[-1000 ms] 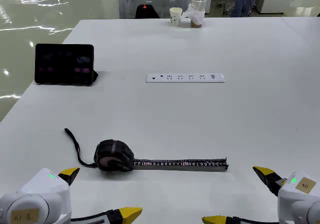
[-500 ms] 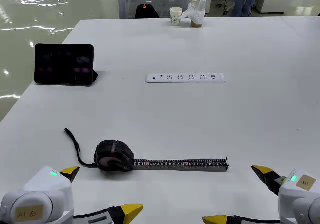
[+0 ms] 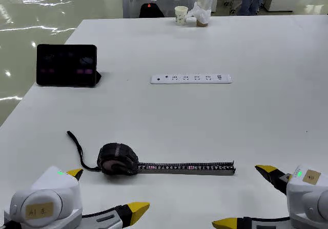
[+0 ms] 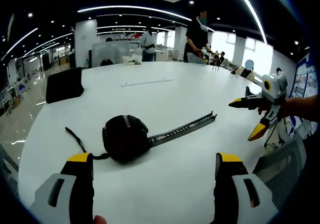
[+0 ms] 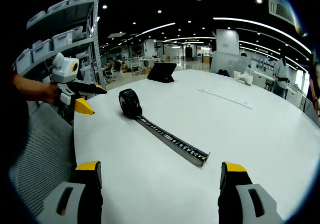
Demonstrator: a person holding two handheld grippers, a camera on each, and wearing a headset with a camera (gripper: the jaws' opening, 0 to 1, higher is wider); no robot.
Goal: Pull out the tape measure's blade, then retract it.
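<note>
A black tape measure (image 3: 117, 159) lies on the white table (image 3: 169, 116) with its blade (image 3: 187, 167) pulled out to the right and flat on the surface. A black strap (image 3: 77, 146) trails off its left side. My left gripper (image 3: 106, 191) hovers open near the front edge, just short of the case (image 4: 125, 138), with nothing between its yellow-tipped fingers. My right gripper (image 3: 246, 195) is open too, in front of the blade's hooked end (image 5: 200, 159) and not touching it. From the right gripper view, the case (image 5: 131, 102) lies farther off, with the left gripper (image 5: 85, 97) beyond.
A white power strip (image 3: 190, 79) lies mid-table. A dark tablet (image 3: 66, 65) stands propped at the left edge. A paper cup (image 3: 180, 16) and a plastic cup with a straw (image 3: 202, 11) stand at the far edge. People stand beyond the table.
Both grippers have shifted slightly near the front edge, both still open. The tape measure and its extended blade lie as before.
</note>
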